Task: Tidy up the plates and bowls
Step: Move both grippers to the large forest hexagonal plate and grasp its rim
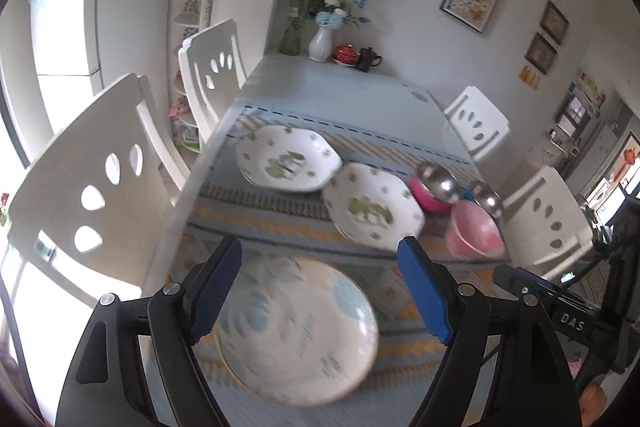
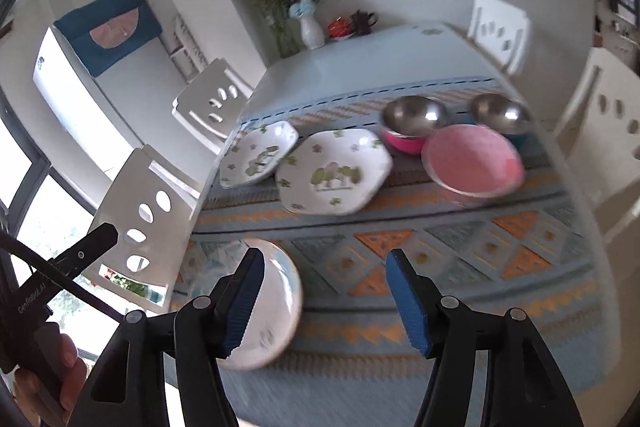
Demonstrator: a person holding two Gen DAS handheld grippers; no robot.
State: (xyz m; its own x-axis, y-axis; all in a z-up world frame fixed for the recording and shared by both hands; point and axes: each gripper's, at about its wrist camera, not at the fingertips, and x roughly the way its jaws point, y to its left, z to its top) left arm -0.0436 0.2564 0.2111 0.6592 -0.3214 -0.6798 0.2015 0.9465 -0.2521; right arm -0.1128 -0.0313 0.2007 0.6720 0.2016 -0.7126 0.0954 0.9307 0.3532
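- Left wrist view:
  - Jaws of the left gripper [image 1: 320, 291] stand wide apart and grasp nothing; the round plate [image 1: 296, 331] lies flat on the patterned mat [image 1: 288, 223] below and between the blue pads [image 1: 424, 291], apparently untouched.
  - Risk: a descent onto this flat plate could drive a pad against the rim and skate the plate toward the near table edge, since little lip shows for a finger to get under.
  - Two floral plates [image 1: 288, 159] [image 1: 374, 207] sit further back, the nearer overlapping the farther one's edge; lifting either carelessly may drag or chip the other.
  - Pink bowl [image 1: 474, 229] sits close to the table's right side, beside two steel-lined bowls [image 1: 436, 185] [image 1: 486, 195]; a sideways nudge could send it off.
  - Picture is smeared, so judging the gap to any rim is unreliable.
- Right wrist view:
  - Right gripper [image 2: 324, 295] is released, with only bare mat between its pads; nothing is held.
  - Round plate [image 2: 272, 307] shows just beside and partly behind the left-hand pad [image 2: 242, 303]; whether they touch cannot be told, and a sideways sweep might clip that rim.
  - Pink bowl [image 2: 472, 159] lies in front of the steel-lined bowls [image 2: 412, 119] [image 2: 498, 113], nearly touching them, so reaching past it invites a knock and clatter.
  - Person's hand [image 2: 60, 375] and the other tool [image 2: 80, 251] appear at lower left; both grippers working near one plate could collide.
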